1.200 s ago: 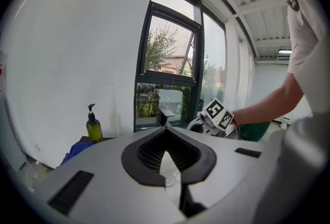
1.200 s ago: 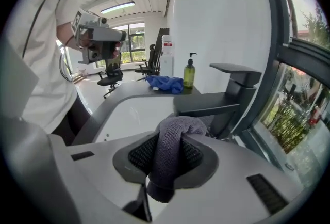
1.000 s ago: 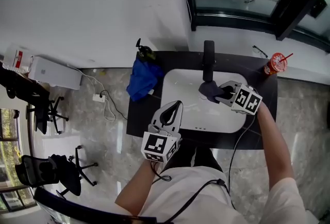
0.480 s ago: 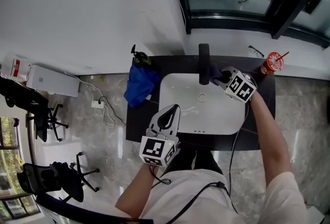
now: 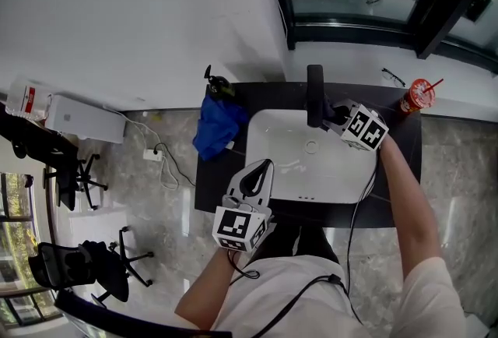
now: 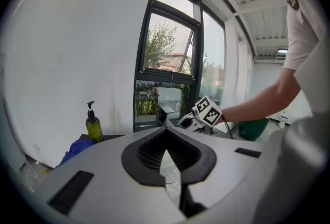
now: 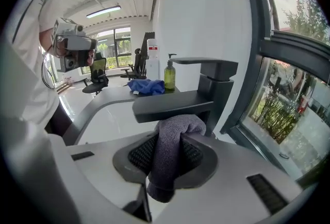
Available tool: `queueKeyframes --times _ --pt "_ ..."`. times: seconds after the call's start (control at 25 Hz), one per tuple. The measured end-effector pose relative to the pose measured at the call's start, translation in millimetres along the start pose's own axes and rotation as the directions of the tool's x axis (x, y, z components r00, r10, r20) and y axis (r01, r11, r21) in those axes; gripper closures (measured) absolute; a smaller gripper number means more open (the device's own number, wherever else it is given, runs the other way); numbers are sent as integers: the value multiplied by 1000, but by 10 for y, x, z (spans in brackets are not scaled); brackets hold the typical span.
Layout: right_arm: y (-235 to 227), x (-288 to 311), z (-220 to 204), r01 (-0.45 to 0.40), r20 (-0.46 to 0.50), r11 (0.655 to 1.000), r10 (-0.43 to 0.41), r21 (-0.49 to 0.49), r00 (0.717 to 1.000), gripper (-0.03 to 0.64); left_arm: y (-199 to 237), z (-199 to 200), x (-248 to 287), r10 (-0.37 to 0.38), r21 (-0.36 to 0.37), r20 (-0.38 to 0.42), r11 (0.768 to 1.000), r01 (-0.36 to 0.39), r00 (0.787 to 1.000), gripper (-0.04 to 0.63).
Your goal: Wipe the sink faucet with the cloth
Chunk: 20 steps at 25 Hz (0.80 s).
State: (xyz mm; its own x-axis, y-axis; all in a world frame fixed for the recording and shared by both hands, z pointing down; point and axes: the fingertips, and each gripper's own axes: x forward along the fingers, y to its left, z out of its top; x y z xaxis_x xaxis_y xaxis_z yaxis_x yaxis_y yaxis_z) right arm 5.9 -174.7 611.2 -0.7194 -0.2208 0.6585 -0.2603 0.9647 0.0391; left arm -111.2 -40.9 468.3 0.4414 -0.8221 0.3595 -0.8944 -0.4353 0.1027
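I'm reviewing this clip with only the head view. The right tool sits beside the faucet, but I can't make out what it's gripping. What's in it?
Observer: The right tool is shut on a grey cloth, which is bunched between its jaws.
Reviewer: Is that cloth on the faucet?
Observer: Its top appears to press against the underside of the dark faucet spout.
Reviewer: And the left tool, is it carrying anything?
Observer: No. The left tool is shut, with nothing between its jaws.
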Motion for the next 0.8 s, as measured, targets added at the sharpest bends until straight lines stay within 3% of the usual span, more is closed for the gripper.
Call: queueKeyframes --times 0.2,0.36,0.6,0.8 --pt "344 -84 -2 -91 24 996 90 25 996 538 -56 19 -4 -13 4 6 1000 13 1000 597" --pt "625 -189 -36 -115 53 992 113 52 992 538 -121 47 0 -30 8 16 1000 30 999 597" --pt "891 -433 -29 -82 70 994 77 70 995 538 -216 92 -13 -64 2 29 998 64 998 597" --pt "960 -730 41 5 121 990 -23 144 992 538 -346 190 -44 -109 12 54 994 109 993 597"
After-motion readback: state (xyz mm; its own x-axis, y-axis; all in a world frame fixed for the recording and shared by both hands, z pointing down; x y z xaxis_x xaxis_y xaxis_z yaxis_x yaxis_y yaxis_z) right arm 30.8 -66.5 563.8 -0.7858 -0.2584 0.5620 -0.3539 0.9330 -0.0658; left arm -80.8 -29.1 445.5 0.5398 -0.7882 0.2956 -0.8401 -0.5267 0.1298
